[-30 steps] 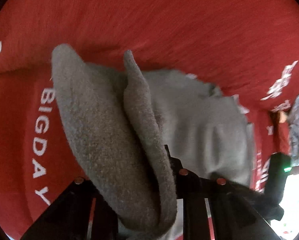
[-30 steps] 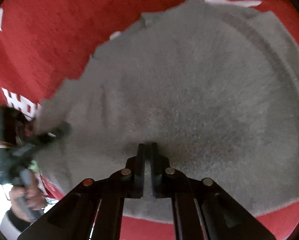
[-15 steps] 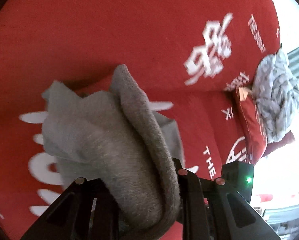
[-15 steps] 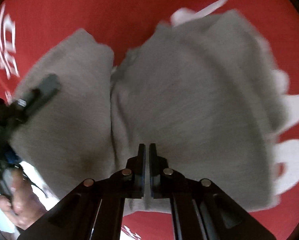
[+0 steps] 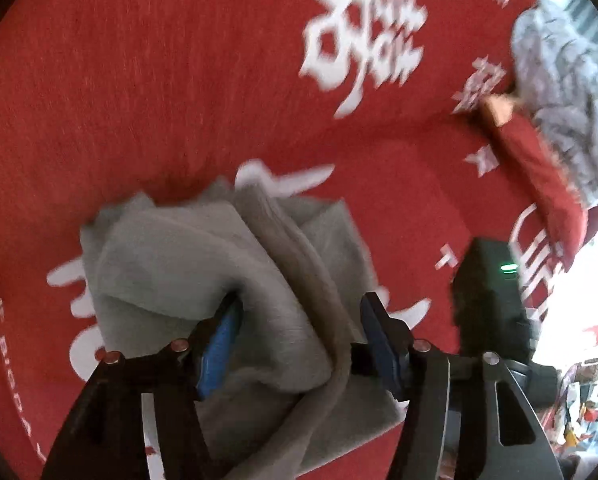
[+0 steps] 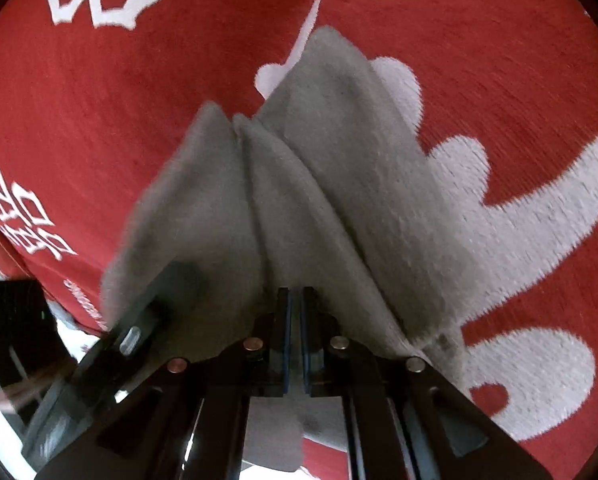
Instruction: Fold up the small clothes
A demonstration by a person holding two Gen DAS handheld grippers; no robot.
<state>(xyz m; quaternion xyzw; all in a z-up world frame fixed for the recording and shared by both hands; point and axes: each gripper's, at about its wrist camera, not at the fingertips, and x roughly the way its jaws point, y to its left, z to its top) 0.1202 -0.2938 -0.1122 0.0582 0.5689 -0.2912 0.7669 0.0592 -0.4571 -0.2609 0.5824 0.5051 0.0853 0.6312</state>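
Observation:
A small grey fleece garment point(image 5: 171, 264) lies bunched in folds on the red cover point(image 5: 139, 80). My left gripper point(image 5: 299, 332) points down over it and its jaws are opening. A thick ridge of the cloth runs between the blue pads point(image 5: 219, 344), which stand clear of it. In the right wrist view the same grey garment point(image 6: 339, 184) drapes away in pleats from my right gripper point(image 6: 295, 300), which is shut on its near edge. The left gripper's finger point(image 6: 139, 320) shows at the garment's left side. The right gripper's black body point(image 5: 487, 304) with a green light sits right of the cloth.
The red cover point(image 6: 99, 128) bears large white characters point(image 5: 359, 28) and lettering. A grey-white knitted bundle point(image 5: 559, 80) and a red cushion point(image 5: 539, 168) lie at the far right, near the cover's edge. Bright floor shows beyond that edge.
The left jaws, shut on the grey garment before, have spread apart. Both grippers moved across the cover with the garment, which went from spread wide to gathered in narrow pleats.

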